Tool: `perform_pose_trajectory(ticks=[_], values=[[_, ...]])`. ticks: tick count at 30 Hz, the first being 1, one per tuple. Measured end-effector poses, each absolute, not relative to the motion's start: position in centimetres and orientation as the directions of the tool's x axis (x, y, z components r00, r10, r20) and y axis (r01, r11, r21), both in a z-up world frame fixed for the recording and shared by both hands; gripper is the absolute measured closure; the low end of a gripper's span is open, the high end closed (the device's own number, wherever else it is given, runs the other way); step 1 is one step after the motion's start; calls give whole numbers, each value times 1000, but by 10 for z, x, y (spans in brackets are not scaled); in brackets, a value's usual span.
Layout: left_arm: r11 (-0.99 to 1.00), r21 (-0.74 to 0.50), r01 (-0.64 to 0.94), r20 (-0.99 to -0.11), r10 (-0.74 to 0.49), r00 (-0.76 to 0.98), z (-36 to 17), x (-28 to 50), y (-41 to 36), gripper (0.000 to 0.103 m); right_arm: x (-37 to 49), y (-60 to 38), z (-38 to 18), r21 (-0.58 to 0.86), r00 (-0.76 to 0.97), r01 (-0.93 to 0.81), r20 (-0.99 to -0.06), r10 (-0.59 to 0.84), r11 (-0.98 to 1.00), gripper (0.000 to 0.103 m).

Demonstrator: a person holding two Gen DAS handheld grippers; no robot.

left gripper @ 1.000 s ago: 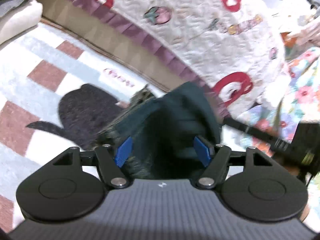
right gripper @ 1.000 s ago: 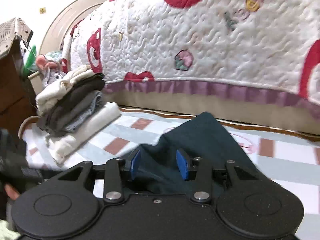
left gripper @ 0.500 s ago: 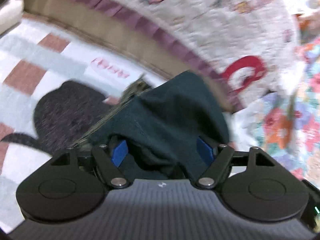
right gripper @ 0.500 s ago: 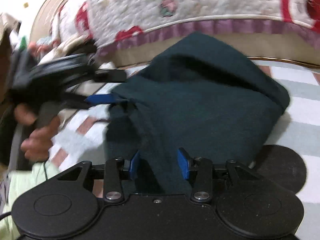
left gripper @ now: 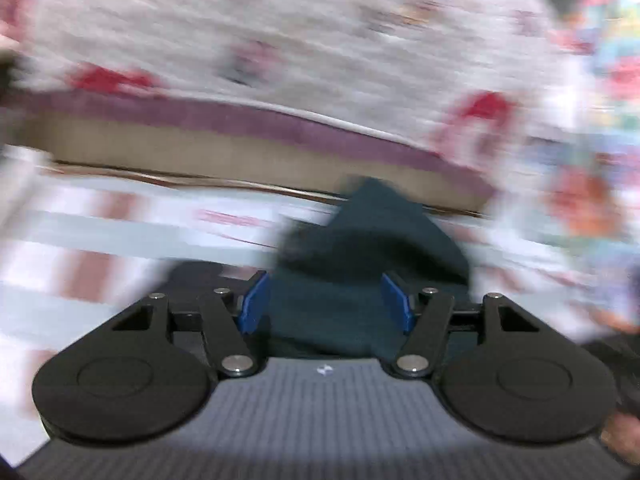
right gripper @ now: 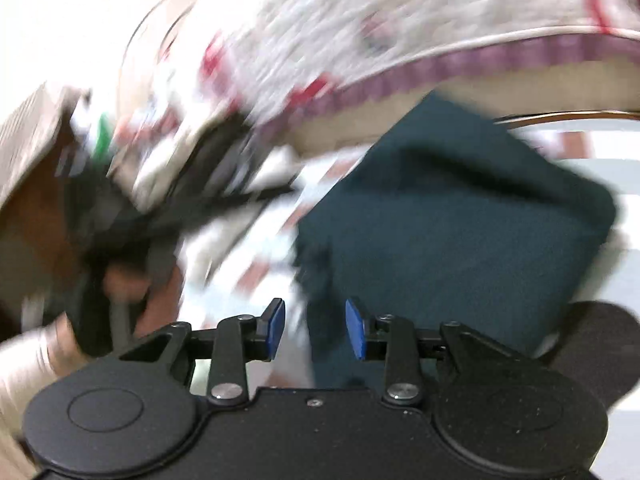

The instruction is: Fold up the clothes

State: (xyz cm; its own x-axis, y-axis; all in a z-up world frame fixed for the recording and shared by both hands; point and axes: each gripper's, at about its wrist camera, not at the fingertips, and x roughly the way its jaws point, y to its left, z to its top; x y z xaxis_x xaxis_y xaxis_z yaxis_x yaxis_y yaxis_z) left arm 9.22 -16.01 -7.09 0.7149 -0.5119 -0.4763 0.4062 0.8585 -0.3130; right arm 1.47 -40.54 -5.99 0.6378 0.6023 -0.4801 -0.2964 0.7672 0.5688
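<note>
A folded dark teal garment (right gripper: 460, 220) lies on the striped floor mat in front of the bed; it also shows in the left wrist view (left gripper: 360, 264). My left gripper (left gripper: 326, 304) has its jaws wide apart with the garment's near edge between them. My right gripper (right gripper: 316, 326) has its blue pads apart at the garment's left corner, with no cloth clamped. The left hand-held gripper (right gripper: 192, 208) shows blurred at the left of the right wrist view. Both views are motion-blurred.
A bed with a white quilt with red prints (left gripper: 280, 40) and a purple frill (right gripper: 480, 64) runs across the back. A striped mat (left gripper: 100, 240) covers the floor. A stack of folded clothes (right gripper: 168, 160) sits blurred at left. Floral fabric (left gripper: 592, 184) lies at right.
Both grippers swung fast, blurring the views. The right gripper's pads opened wider and let go of the teal garment, which now lies folded on the mat.
</note>
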Motion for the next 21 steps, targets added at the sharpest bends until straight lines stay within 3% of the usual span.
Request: perform_pose_trajectory(ticks=[6,10,13,16,17,18,21], values=[[898,-146,414,-623,-409,667,-95,113,-201,40,2,-454,-58,458,745,-70,-567,352,886,62],[889,0,458,-611,-363,703,-106,97,-207,41,0,-467,-62,422,777,-30,-561,287,906,68],[889,3,459,-620,-358,698,-104,92,-211,41,19,-473,-74,396,783,58,-587,205,916,68],[888,-55,456,-605,-393,693,-94,89,-212,42,40,-490,-98,515,753,148,-612,242,844,65],[880,-78,468,-592,-419,688,-90,87,-214,40,44,-494,-105,568,751,170,-604,267,805,63],[866,-96,492,-584,-449,677,-88,87,-218,40,45,-498,-111,622,768,188,-576,282,760,55],[816,-157,555,-603,-525,601,-94,91,-232,39,49,-508,-129,721,816,239,-512,268,651,52]])
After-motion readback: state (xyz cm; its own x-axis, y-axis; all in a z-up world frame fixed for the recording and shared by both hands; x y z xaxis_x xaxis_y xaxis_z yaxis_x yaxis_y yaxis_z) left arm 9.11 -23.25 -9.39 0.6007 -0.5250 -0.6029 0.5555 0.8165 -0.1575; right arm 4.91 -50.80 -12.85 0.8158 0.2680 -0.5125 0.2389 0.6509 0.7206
